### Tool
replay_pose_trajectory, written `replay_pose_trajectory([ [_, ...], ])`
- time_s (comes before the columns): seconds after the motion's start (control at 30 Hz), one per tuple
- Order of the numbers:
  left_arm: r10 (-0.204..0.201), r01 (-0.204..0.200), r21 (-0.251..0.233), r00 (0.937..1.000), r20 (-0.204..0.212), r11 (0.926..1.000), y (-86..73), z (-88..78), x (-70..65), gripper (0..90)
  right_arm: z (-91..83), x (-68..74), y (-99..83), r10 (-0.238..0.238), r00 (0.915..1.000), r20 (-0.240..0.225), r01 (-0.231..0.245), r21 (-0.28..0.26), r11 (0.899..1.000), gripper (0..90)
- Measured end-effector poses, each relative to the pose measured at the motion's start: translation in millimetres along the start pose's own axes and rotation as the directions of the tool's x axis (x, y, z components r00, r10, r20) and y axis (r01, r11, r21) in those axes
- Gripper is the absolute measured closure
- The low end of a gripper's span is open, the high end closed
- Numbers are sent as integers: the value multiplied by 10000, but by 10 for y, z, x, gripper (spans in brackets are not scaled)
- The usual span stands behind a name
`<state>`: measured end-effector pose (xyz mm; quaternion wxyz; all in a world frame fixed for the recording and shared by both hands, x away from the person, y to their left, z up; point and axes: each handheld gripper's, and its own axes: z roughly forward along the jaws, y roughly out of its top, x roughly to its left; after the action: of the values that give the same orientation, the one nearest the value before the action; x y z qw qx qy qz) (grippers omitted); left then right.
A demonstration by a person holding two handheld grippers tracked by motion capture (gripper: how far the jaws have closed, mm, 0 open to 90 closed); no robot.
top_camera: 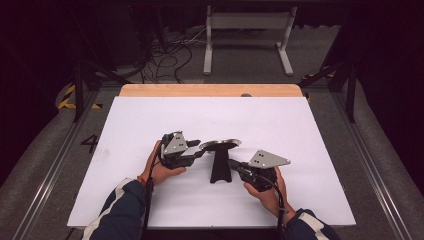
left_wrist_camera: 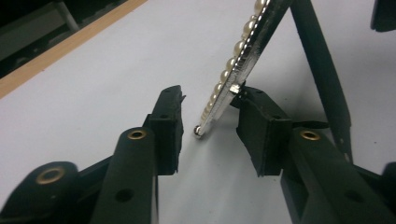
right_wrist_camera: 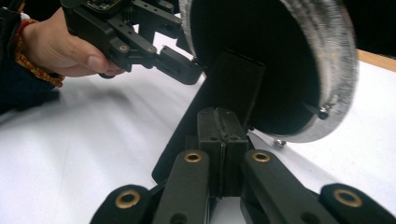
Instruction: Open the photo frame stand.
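A round disc (top_camera: pixel 220 144) with a silvery, pearl-trimmed rim stands tilted on a black stand (top_camera: pixel 220 170) in the middle of the white board. My left gripper (top_camera: pixel 200 147) comes in from the disc's left. In the left gripper view the left gripper (left_wrist_camera: pixel 210 95) is open astride the disc's rim (left_wrist_camera: pixel 243 51): one finger (left_wrist_camera: pixel 257 121) touches the edge, the other stands apart. My right gripper (top_camera: pixel 232 164) sits low at the stand's right. In the right gripper view its pads (right_wrist_camera: pixel 222 114) are shut together against the stand's back leg (right_wrist_camera: pixel 233 79), below the disc's black back (right_wrist_camera: pixel 261 56).
The white board (top_camera: pixel 150 125) covers a table with a wooden far edge (top_camera: pixel 210 90). Beyond it, on the grey floor, are a white metal frame (top_camera: pixel 247 22) and loose cables (top_camera: pixel 170 55). Dark rails run along both sides.
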<state>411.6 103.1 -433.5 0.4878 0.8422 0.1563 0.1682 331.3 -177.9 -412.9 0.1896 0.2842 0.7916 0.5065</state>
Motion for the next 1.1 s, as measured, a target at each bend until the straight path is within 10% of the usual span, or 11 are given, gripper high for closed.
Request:
replay_pose_trajectory([
  [0.57, -147, 140, 192, 9992, 374, 9997, -23, 125, -11, 658, 566, 482, -12, -457, 9990, -28, 457, 1017, 9938, 900],
  [1.1, -95, 93, 122, 9998, 158, 9999, -15, 98, -15, 735, 678, 478, -144, 10, 9994, 358, -68, 1628, 9866, 900],
])
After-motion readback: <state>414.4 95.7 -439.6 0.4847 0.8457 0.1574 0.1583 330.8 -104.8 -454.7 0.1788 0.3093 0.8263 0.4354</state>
